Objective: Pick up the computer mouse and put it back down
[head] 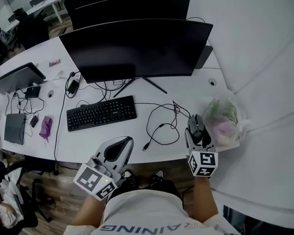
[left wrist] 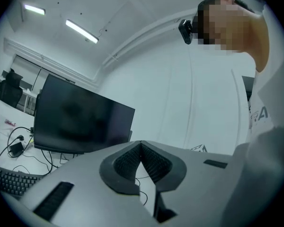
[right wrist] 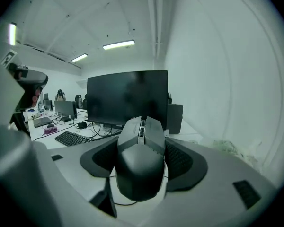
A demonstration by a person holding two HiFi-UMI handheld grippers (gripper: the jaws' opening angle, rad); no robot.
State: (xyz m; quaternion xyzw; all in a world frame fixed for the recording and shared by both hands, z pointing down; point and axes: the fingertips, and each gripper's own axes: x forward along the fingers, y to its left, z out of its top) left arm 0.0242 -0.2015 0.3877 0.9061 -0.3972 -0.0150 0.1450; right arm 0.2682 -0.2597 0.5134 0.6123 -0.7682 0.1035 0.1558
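The dark grey computer mouse [right wrist: 141, 162] sits between the jaws of my right gripper [right wrist: 142, 159], which is shut on its sides. In the head view the mouse [head: 196, 128] is held over the white desk [head: 186, 87] near its front right edge, with its cable [head: 159, 126] looping left across the desk. My left gripper [head: 118, 148] hovers at the desk's front edge below the keyboard. Seen from its own camera, the left gripper [left wrist: 141, 162] is shut, its pads meeting at the tips with nothing between them.
A black keyboard [head: 101, 112] lies left of the mouse, behind it a large dark monitor [head: 137, 48]. A crumpled plastic bag [head: 224, 121] lies just right of the mouse. Cables, a laptop [head: 17, 77] and small items crowd the desk's left end.
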